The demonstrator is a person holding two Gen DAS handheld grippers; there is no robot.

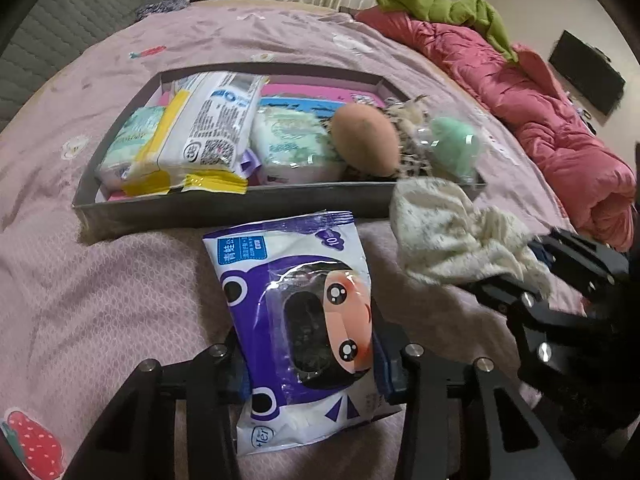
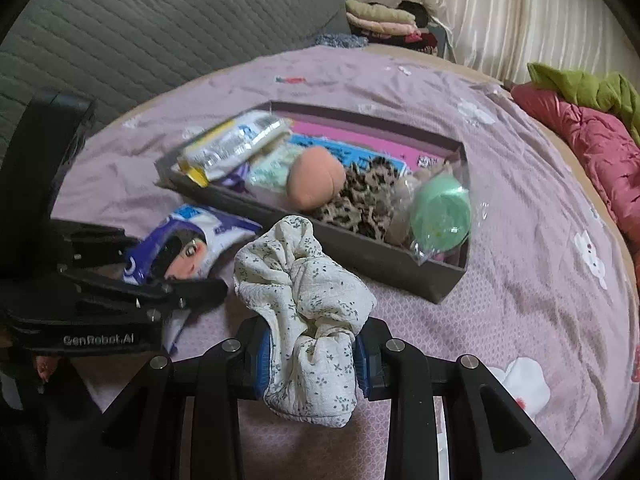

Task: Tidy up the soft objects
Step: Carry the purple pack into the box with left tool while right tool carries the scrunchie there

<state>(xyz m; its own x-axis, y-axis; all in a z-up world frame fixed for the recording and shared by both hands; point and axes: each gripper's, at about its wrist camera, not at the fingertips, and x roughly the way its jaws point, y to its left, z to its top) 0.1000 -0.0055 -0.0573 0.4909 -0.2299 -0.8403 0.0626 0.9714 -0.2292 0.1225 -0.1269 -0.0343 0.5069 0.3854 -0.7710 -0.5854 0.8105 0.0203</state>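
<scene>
A purple-and-white wet wipes pack [image 1: 296, 304] with a cartoon face lies on the pink bedspread in front of a shallow grey box [image 1: 224, 202]. My left gripper [image 1: 316, 380] is shut on the pack's near end, with a pad pressed on each side. My right gripper [image 2: 316, 364] is shut on a cream floral cloth [image 2: 308, 296], bunched and held up just before the box [image 2: 380, 256]. In the left wrist view the cloth [image 1: 448, 232] hangs at the right. The box holds tissue packs [image 1: 204, 132], a peach plush egg [image 1: 366, 138], leopard-print fabric [image 2: 360, 196] and a green round item [image 2: 440, 212] in clear wrap.
A red quilt [image 1: 552, 128] with a green cloth [image 1: 448, 8] on it lies along the bed's right side. Folded clothes [image 2: 380, 20] are stacked by the curtain at the back. A grey quilted headboard [image 2: 160, 28] rises behind the bed. My left gripper [image 2: 160, 276] shows in the right wrist view.
</scene>
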